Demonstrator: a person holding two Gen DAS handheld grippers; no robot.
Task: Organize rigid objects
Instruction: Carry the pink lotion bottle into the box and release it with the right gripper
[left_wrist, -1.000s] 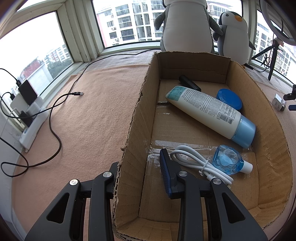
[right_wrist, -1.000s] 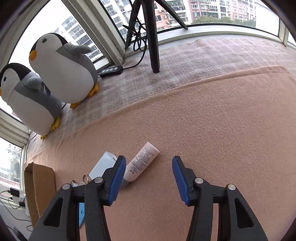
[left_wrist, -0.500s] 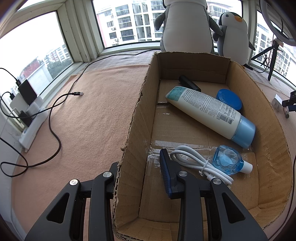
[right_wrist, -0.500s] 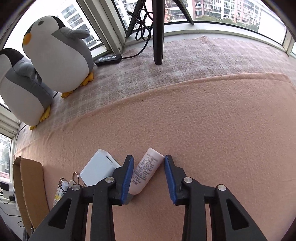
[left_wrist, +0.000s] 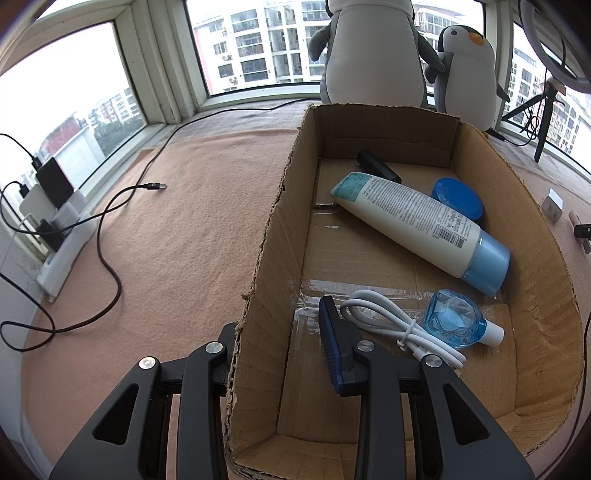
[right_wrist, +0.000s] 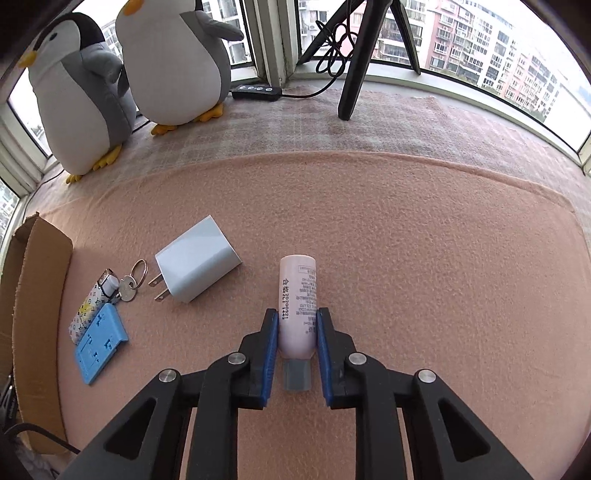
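We log, left to right on the peach blanket (right_wrist: 406, 240): cardboard box (left_wrist: 480, 155), gripped at its near-left wall by the left gripper (left_wrist: 280, 354), clamped tight. Inside it: white cable (left_wrist: 388, 317), large cream tube (left_wrist: 413, 218) with barcode, blue lid (left_wrist: 458, 197). Beside the box's outer wall: patterned keyfob (right_wrist: 86, 310), blue holder (right_wrist: 99, 343), white charger plug (right_wrist: 197, 266). Mid-blanket lies the small pink tube (right_wrist: 297, 306), grey-capped, printed "20200921 1443"; the right gripper (right_wrist: 295, 332) is closing around it, pads at its sides.
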